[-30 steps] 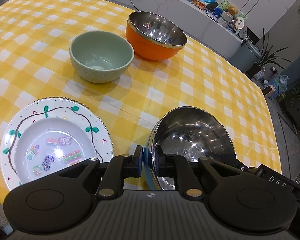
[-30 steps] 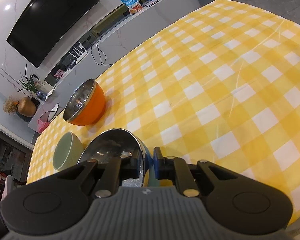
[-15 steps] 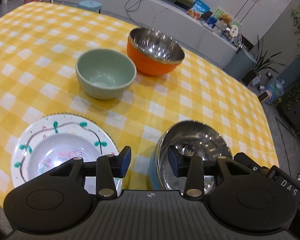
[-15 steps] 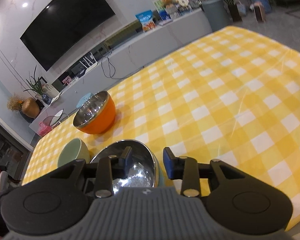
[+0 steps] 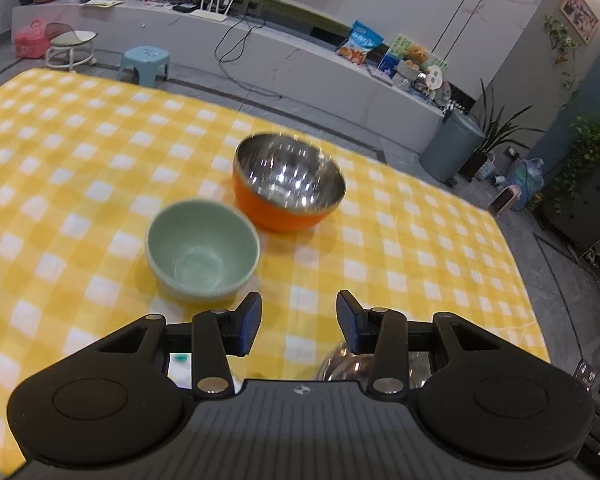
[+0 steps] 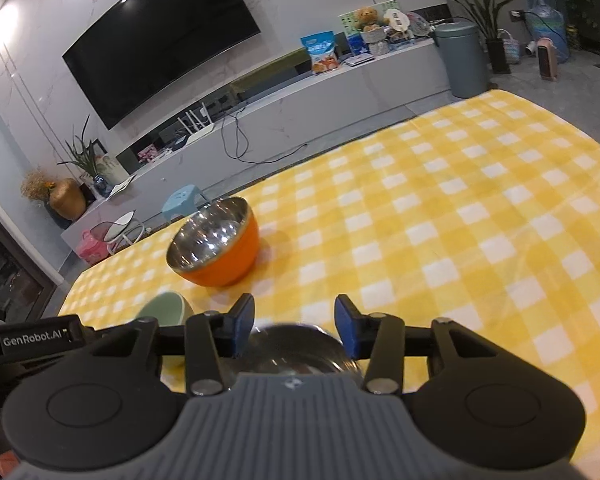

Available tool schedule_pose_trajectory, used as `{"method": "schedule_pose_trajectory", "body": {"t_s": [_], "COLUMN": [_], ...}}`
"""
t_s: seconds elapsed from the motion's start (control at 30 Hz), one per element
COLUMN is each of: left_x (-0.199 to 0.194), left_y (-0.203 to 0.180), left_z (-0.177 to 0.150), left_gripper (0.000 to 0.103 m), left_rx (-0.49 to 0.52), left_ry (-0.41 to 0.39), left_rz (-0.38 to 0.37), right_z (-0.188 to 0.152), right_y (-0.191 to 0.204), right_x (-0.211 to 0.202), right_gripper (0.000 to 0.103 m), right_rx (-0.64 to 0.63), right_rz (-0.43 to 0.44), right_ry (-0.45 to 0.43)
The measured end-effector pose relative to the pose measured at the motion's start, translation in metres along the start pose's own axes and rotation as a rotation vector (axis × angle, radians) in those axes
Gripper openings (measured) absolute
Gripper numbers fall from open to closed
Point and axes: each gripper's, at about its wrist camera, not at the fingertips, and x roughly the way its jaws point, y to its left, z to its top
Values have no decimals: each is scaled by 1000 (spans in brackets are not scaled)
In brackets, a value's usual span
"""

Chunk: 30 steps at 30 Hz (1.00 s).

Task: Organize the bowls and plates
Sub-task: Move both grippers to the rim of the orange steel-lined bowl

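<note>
My left gripper [image 5: 299, 322] is open and holds nothing; it hangs above the yellow checked cloth. Just beyond its left finger sits a pale green bowl [image 5: 202, 248], and behind that an orange bowl with a steel inside [image 5: 288, 184]. A steel bowl [image 5: 340, 364] shows only as a sliver under the right finger, and a bit of the painted plate [image 5: 178, 362] under the left. My right gripper [image 6: 294, 322] has its jaws opening. The steel bowl [image 6: 300, 348] lies below and between them, untouched. The orange bowl [image 6: 214, 250] and the green bowl [image 6: 166, 310] stand further left.
The tablecloth [image 6: 460, 208] stretches bare to the right and far side. The left gripper's body [image 6: 36, 336] sits close at the right wrist view's left edge. Beyond the table edge are a blue stool [image 5: 144, 60], a low TV cabinet and a grey bin [image 5: 450, 148].
Both grippers were shut on the steel bowl's rim; both have let go, opened and lifted. The views tilted up, so the steel bowl and plate dropped almost out of sight.
</note>
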Motion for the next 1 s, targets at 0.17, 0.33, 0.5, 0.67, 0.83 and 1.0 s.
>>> {"method": "schedule_pose_trajectory", "body": {"t_s": [0.17, 0.33, 0.5, 0.67, 0.83, 1.0], "left_x": [9, 27, 51, 80, 108, 127], "left_y": [1, 11, 20, 30, 35, 40], "left_z": [25, 50, 73, 89, 97, 102], "left_gripper": [48, 48, 48, 48, 48, 48], "left_rx": [30, 13, 27, 20, 19, 11], "left_ry": [-38, -49, -43, -8, 34, 74], "left_rz": [10, 15, 46, 50, 69, 84], "right_z": [20, 38, 49, 59, 68, 71], "right_y": [15, 26, 35, 44, 51, 53], "right_x": [20, 46, 79, 116, 150, 179], "right_gripper": [44, 44, 44, 44, 44, 44], "right_rx": [-21, -32, -29, -35, -19, 7], "right_rz": [1, 7, 14, 12, -6, -27], "right_ry": [6, 31, 71, 129, 179, 230]}}
